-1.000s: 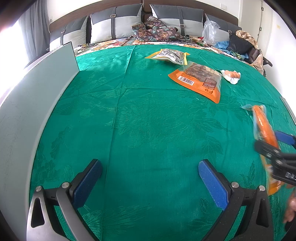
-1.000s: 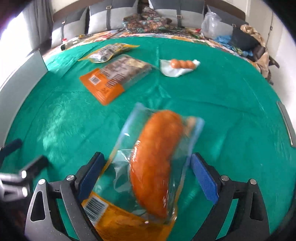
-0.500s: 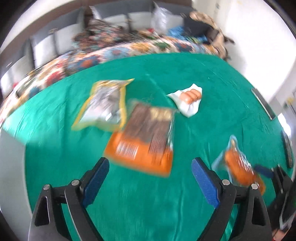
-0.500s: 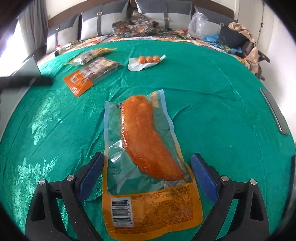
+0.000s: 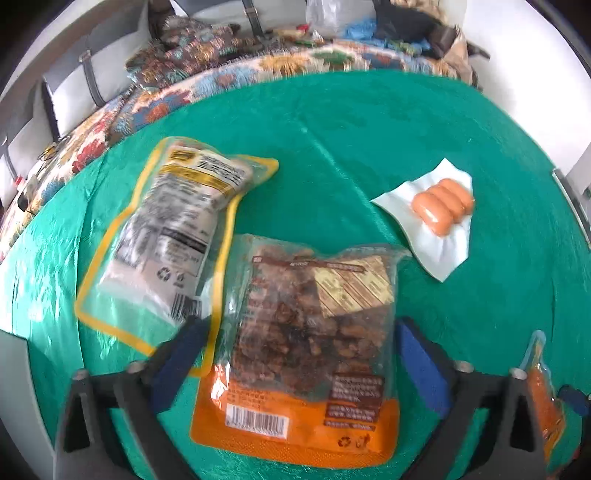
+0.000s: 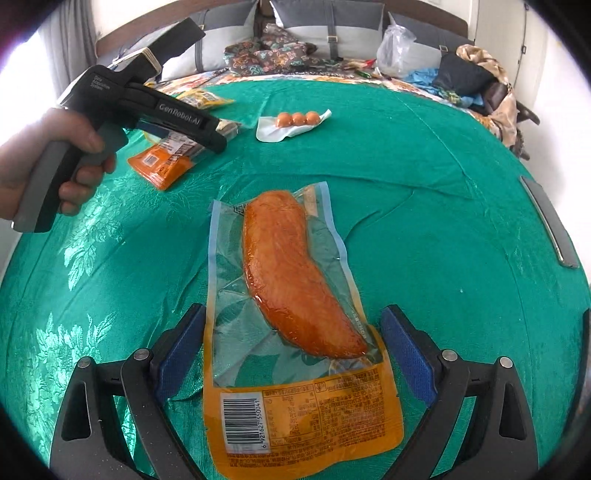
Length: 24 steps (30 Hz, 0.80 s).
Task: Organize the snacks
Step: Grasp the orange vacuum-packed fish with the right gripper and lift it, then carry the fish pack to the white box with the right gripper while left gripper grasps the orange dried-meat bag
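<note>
My left gripper is open, its jaws either side of an orange-bottomed pack of brown snacks on the green cloth. A yellow-edged clear pack lies just left of it, and a white pack of small sausages lies to the right. My right gripper is open and empty over a clear pack with a large orange sausage, which lies flat on the cloth. The left gripper shows in the right wrist view, over the orange pack.
The green cloth covers a bed. Pillows, a patterned quilt, a plastic bag and clothes lie at the head. A grey board stands at the left edge.
My left gripper swung right and forward to the orange-bottomed pack. My right gripper let the sausage pack down onto the cloth; it now lies flat between the open jaws.
</note>
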Tool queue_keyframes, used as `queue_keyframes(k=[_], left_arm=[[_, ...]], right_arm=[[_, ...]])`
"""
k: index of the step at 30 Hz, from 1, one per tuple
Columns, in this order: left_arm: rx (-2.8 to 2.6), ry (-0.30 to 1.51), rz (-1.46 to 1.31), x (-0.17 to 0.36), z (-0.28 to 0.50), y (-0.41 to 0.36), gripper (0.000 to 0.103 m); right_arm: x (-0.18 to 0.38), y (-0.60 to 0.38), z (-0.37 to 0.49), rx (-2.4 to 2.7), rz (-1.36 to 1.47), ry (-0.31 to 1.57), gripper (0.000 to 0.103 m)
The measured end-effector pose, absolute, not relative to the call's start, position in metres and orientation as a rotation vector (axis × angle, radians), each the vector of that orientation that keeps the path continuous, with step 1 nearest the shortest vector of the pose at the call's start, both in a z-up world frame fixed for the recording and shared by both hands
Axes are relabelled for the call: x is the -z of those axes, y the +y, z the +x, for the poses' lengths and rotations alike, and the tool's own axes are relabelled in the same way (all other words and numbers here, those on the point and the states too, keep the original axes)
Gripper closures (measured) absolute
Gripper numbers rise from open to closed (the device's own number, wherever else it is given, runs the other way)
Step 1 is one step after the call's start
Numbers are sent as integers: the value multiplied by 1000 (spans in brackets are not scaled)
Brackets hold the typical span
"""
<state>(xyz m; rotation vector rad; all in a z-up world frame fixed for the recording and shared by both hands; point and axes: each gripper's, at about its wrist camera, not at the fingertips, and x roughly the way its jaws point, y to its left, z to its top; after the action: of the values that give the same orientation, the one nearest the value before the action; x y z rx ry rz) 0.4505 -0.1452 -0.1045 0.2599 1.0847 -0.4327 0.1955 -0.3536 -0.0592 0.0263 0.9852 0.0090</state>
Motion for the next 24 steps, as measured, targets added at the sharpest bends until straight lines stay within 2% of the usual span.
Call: queue_keyframes(k=[3, 8, 13, 14, 15, 17, 18, 21, 24], left_arm=[[406, 1056, 291, 99, 429, -145, 36], [383, 1057, 252, 96, 355, -113, 37], [277, 1084, 132, 93, 254, -41, 35], [246, 1084, 91, 92, 239, -27, 32], [214, 1084, 49, 92, 225, -12, 20], [183, 1092, -7, 97, 214, 7, 3], [174, 1099, -9, 99, 209, 12, 0], [162, 1067, 121, 109, 207, 10, 0], [148, 1037, 52, 112, 208, 27, 0]], right_arm=[[59, -353, 196, -7, 26, 985, 8], [60, -353, 197, -5, 25, 984, 8], [59, -352, 197, -5, 24, 984, 8], [60, -352, 197, -5, 24, 984, 8], [60, -352, 197, -5, 24, 984, 8], [60, -352, 197, -5, 24, 985, 7], [60, -352, 197, -6, 25, 985, 7], [60, -353, 197, -11, 27, 986, 7], [60, -353, 196, -16, 29, 985, 6]])
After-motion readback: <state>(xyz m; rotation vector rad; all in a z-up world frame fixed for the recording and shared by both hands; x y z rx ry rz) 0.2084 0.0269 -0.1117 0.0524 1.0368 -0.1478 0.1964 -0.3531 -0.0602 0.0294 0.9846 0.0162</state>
